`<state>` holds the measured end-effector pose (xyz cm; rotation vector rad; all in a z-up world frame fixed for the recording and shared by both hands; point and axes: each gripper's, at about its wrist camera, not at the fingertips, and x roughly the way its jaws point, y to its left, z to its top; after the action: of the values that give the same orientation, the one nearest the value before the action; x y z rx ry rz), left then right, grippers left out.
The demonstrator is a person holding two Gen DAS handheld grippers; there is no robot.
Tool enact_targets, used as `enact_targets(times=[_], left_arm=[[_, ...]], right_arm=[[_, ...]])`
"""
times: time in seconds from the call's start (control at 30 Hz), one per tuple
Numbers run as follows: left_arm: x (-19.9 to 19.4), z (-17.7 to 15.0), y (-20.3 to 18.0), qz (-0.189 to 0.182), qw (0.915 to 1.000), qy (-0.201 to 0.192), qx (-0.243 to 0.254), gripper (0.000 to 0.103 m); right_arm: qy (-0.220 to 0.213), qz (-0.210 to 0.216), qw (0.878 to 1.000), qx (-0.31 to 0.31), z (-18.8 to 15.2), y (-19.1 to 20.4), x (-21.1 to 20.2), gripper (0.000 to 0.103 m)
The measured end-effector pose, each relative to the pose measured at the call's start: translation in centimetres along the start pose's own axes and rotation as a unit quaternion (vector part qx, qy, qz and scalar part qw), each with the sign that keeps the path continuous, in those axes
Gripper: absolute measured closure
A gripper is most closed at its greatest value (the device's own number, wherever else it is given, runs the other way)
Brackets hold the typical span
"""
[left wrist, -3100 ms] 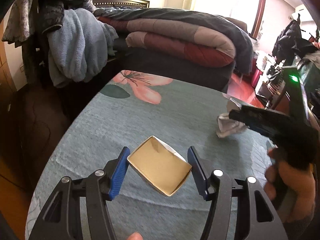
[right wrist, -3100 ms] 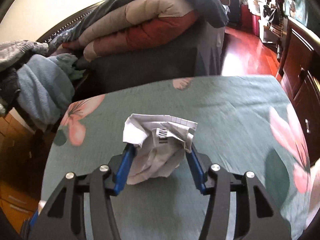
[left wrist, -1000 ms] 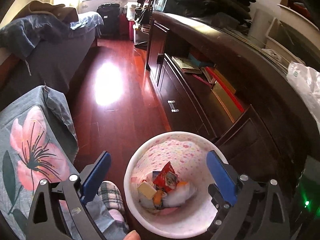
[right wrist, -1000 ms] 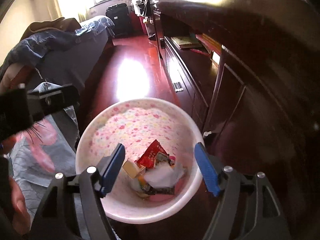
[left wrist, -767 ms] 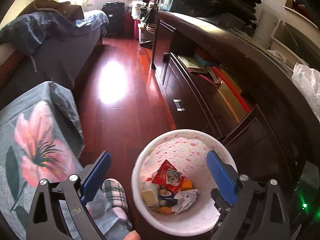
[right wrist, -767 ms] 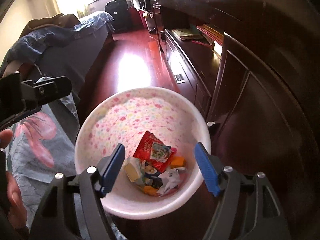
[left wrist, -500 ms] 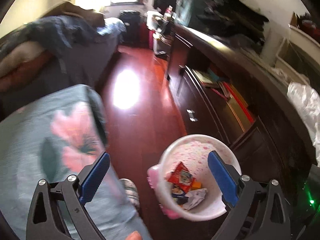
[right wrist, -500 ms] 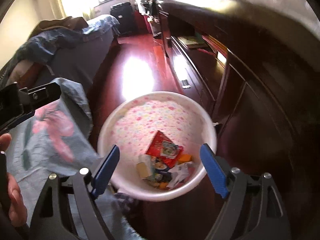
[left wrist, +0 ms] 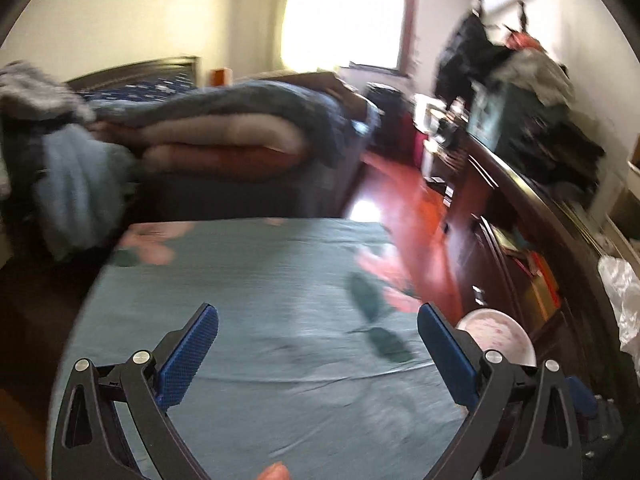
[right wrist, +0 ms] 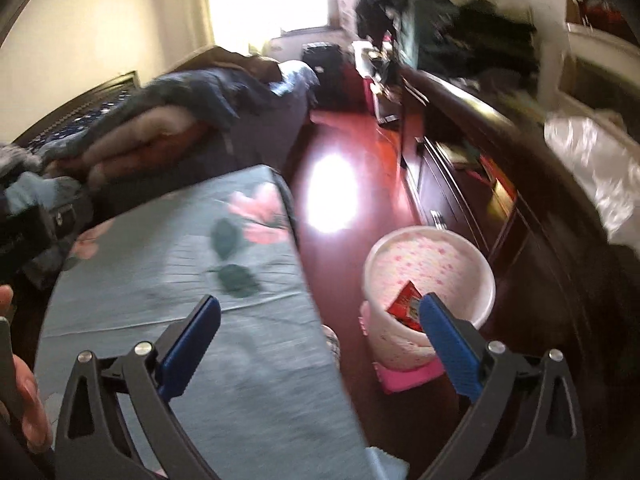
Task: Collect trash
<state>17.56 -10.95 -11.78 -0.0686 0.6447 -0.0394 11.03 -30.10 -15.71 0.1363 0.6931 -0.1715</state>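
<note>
1. My left gripper (left wrist: pixel 318 334) hangs over the table with its blue pads spread wide and nothing between them.
2. My right gripper (right wrist: pixel 320 330) is just as wide and just as empty, over the table's right edge and the floor beside it.
3. The table (left wrist: pixel 260 280) wears a teal cloth printed with pink flowers and dark leaves.
4. The trash bin (right wrist: pixel 430 256), white with pink speckles, stands on the red wooden floor (right wrist: pixel 344 168) between the table and the dark dresser (right wrist: pixel 460 184).
5. Inside the bin I see a red wrapper (right wrist: pixel 406 302), partly behind my right pad; the other trash in there is too blurred to name.
6. In my left view only the bin's rim shows, behind my right finger.
7. Folded quilts lie piled on the bed (left wrist: pixel 224 140) beyond the table.
</note>
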Motion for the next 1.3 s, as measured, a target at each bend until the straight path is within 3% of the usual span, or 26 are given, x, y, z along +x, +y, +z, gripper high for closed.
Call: enact_targets(times=[0.2,0.37,0.6,1.03,1.3], left_arm=[[-9.1,-0.6,5.8,0.055,0.9954,-0.070,-0.036,0.004],[-15.4,-1.6,7.9,0.071,0.9885,-0.128,-0.038,0.004],[-21.9,-3.2,11.0,0.098,0.9760,-0.185,-0.060,0.004],[-25.2,-3.9,12.5,0.098,0.9686,-0.215,-0.077,0.004],[-25.8,-4.2,12.9,0.095,0.9675,-0.220,-0.080,0.004]], right_arm=[[-0.095,0.009,0.994,-0.050,1.4,4.6,-8.7,0.003],[-0.150,0.021,0.986,-0.074,1.0,7.7,-14.2,0.003],[-0.196,0.030,0.976,-0.092,-0.5,10.2,-18.8,0.003],[-0.245,0.030,0.965,-0.090,-1.3,10.9,-23.9,0.003],[-0.242,0.033,0.965,-0.091,-1.4,10.8,-24.3,0.003]])
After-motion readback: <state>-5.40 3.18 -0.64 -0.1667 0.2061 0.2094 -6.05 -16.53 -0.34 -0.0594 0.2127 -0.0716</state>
